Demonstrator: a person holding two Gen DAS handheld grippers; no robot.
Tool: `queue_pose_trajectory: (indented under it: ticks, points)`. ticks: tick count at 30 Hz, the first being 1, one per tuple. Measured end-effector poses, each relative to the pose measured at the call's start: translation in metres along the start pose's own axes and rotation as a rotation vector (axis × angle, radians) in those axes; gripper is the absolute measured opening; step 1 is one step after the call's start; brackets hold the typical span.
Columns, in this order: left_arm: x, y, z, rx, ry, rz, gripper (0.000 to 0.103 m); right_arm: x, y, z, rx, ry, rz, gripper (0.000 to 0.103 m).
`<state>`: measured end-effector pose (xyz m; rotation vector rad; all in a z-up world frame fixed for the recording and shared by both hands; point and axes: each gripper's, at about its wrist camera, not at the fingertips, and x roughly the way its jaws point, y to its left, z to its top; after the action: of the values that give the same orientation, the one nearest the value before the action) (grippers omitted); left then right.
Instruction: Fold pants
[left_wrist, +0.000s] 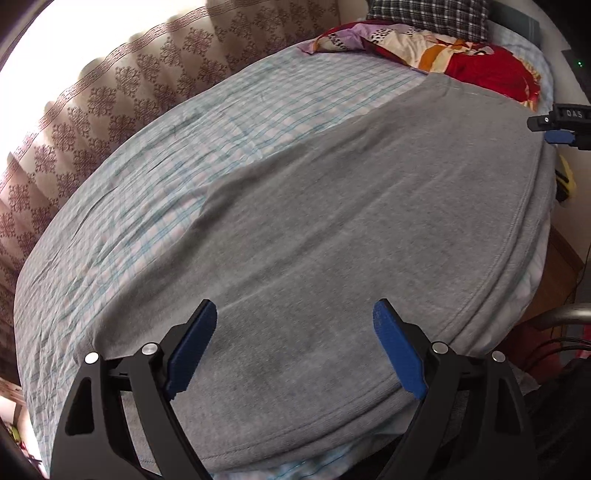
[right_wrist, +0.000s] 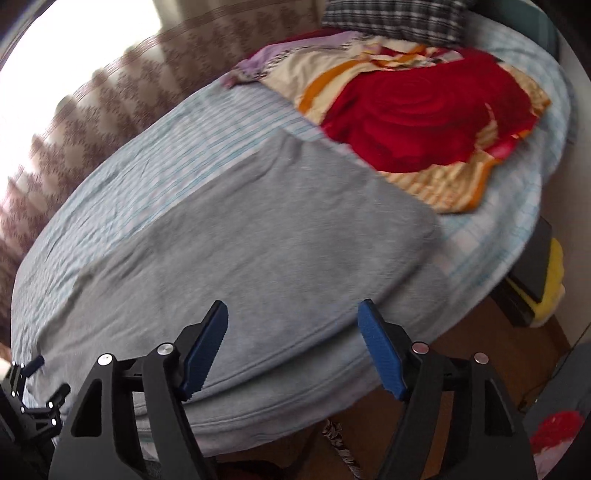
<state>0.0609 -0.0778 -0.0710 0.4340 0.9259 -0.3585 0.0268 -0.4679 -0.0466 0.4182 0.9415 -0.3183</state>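
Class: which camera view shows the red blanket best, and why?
The right wrist view: the red blanket fills much of the far bed, though slightly blurred. The left wrist view shows only a small strip of it beyond the grey pants.

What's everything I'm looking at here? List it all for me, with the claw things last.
pants: one, grey, spread flat along the near edge of the bed
bed sheet: one, pale blue and white check, covering the bed under the pants
blanket: one, red with cream, orange and purple, bunched at the far end of the bed
pillow: one, dark plaid, beyond the blanket
curtain: one, beige with brown pattern, behind the bed
floor: brown, beside the bed
yellow item: one, beside the bed; I can't tell what it is
left claw: one, black with blue pads, open above the pants
right claw: one, black with blue pads, open above the pants
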Motion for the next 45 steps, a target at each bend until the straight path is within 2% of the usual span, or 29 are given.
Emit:
queue_pose_trajectory:
  ticks: [1,3,5,16,18,21,26,29,36,40,45]
  points:
    - [0.001,-0.006,0.003,0.017,-0.006,-0.007,0.088,0.001,-0.012,0.002,0.039,-0.001,0.012,0.061]
    - [0.003,-0.017,0.008,0.049,-0.014,-0.021,0.088,0.004,-0.031,0.003,0.112,0.012,0.055,0.048]
    - [0.006,-0.026,0.012,0.075,-0.015,-0.028,0.088,0.009,-0.039,0.002,0.147,0.021,0.090,0.045]
    - [0.023,-0.037,0.013,0.104,0.015,-0.045,0.088,0.029,-0.039,0.019,0.155,-0.003,0.120,0.037]
    - [0.024,-0.037,0.013,0.103,0.016,-0.049,0.088,0.029,-0.040,0.022,0.153,-0.011,0.111,0.022]
    - [0.025,-0.035,0.012,0.093,0.020,-0.060,0.088,0.020,-0.043,0.022,0.157,-0.036,0.108,0.008]
    - [0.026,-0.031,0.007,0.100,0.014,-0.058,0.088,-0.021,-0.035,0.025,0.107,-0.117,0.078,0.005]
    - [0.024,-0.027,0.003,0.099,0.010,-0.056,0.088,-0.031,-0.023,0.021,0.047,-0.124,0.024,0.005]
    - [0.018,-0.023,0.000,0.106,-0.008,-0.053,0.088,0.000,-0.042,0.007,0.098,-0.049,-0.035,0.005]
    - [0.017,-0.032,0.003,0.140,-0.018,-0.066,0.088,0.012,-0.041,0.002,0.075,-0.047,-0.059,0.005]
    - [0.006,-0.044,0.005,0.183,-0.034,-0.138,0.085,0.013,-0.043,0.002,0.094,-0.041,-0.043,0.006]
